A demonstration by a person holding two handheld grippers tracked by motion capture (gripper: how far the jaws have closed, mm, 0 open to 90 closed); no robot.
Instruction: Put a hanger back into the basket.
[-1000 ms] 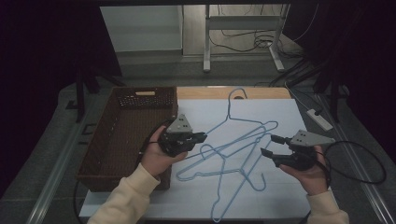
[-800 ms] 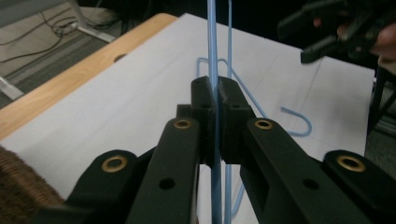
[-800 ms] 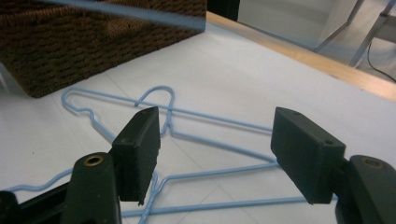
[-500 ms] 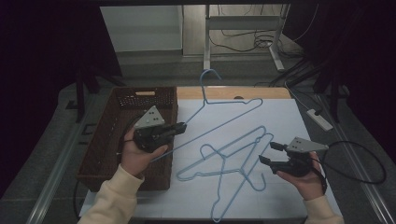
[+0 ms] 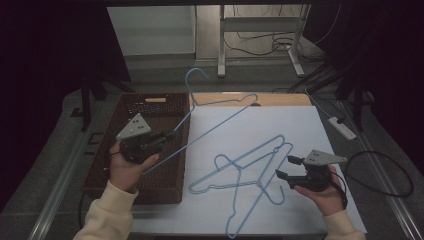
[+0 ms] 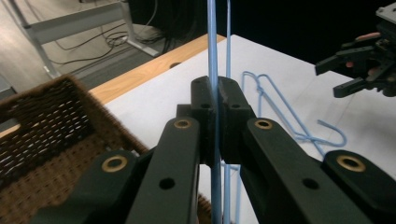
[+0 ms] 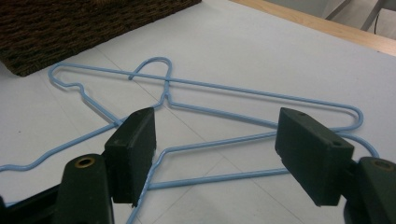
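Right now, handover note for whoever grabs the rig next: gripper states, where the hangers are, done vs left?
Left hand-held gripper: shut on the lifted hanger, held above the wicker basket edge.
Right hand-held gripper: open, holding nothing, beside the two hangers on the sheet.
Done: one blue hanger raised off the white sheet.
Left, probably: put it in the basket, then the other two, which lie crossed.

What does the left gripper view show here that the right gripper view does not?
Left gripper view alone: the left gripper shut on a lifted blue hanger, with the right gripper farther off. Right gripper view alone: that gripper's own jaws wide apart over the two crossed hangers lying flat. Both share the white table cover, the brown wicker basket and those flat hangers.
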